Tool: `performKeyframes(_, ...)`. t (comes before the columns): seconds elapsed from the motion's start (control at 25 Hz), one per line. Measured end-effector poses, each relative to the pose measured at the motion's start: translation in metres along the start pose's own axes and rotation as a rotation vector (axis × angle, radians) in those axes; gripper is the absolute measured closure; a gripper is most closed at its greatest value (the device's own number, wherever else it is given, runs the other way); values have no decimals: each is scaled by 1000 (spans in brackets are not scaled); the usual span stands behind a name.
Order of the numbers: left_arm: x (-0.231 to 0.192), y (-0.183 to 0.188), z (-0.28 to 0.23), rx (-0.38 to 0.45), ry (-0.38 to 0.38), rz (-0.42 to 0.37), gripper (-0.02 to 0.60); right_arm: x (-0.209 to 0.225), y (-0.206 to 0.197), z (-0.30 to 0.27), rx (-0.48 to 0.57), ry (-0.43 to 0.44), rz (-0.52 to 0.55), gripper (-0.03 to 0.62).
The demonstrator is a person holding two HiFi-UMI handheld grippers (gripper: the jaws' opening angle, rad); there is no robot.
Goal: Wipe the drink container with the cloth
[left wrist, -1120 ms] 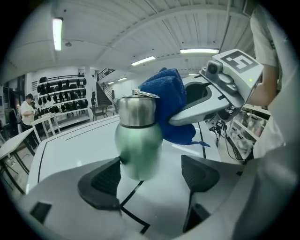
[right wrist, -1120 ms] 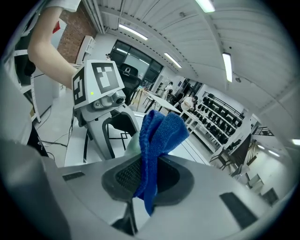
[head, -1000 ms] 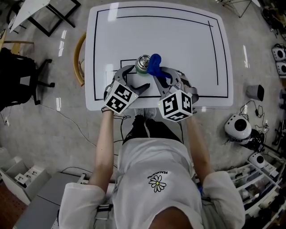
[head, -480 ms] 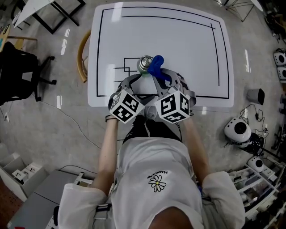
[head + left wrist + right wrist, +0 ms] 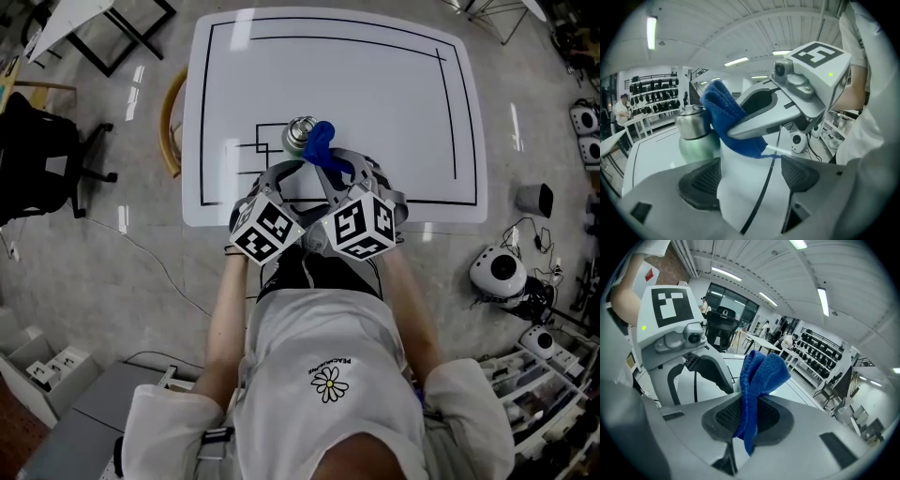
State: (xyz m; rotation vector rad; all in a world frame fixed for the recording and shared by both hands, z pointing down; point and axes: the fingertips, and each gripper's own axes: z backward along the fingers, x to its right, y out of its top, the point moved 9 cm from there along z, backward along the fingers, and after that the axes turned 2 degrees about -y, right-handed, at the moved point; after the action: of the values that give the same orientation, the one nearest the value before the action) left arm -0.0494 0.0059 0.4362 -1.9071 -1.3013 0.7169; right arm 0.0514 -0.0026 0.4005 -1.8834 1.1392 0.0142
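The right gripper (image 5: pixel 749 420) is clamping the blue cloth (image 5: pixel 759 376) between its ribbed pads (image 5: pixel 771 416), with the jaws closed tight on the fabric. The cloth is standing up out of the pinch as a folded bunch. A short tail is hanging below the pads.

The left gripper (image 5: pixel 750 180) is holding its jaws apart and is gripping nothing. Only the white table (image 5: pixel 375 94) and one black line (image 5: pixel 761 197) drawn on it are showing in the gap.

The drink container (image 5: pixel 696 136), a steel cap over a green body, is standing upright on the table. It is sitting ahead of the left gripper's jaws and off to the outer side of the left-hand pad. It is outside the gap, and neither pad is touching it.

In the left gripper view the bunched cloth is lying against the container's cap and upper side, on the side facing the right gripper. That gripper's fingers are reaching in from the right, with the cloth between them and the container. Contact looks likely there, but it is not certain from this angle. In the head view the cloth is overlapping the container's right edge.

In the head view both grippers are sitting side by side over the table's near edge, their marker cubes (image 5: pixel 267 232) almost touching. Both are pointing away from the person toward the container.
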Motion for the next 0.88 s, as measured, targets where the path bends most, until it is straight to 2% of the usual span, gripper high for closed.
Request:
performKeyframes(0.2,-37,-17,12,-21,142,56,192,2,0,-1,0,7,2,551)
performKeyframes(0.32,-47,-15,5,-33,137,57,192,2,0,-3,-2,8,1,551)
performKeyframes(0.52,-32,-9,1,-63,97,30,192,9,-3,-7,-25,-32,16,551)
performKeyframes(0.72,-26,-11,0,-24,102,76,192,11,-3,-7,-29,-23,61,551)
performKeyframes(0.88,-24,-9,-1,-28,101,77,192,6,-3,-4,-19,-7,64,551)
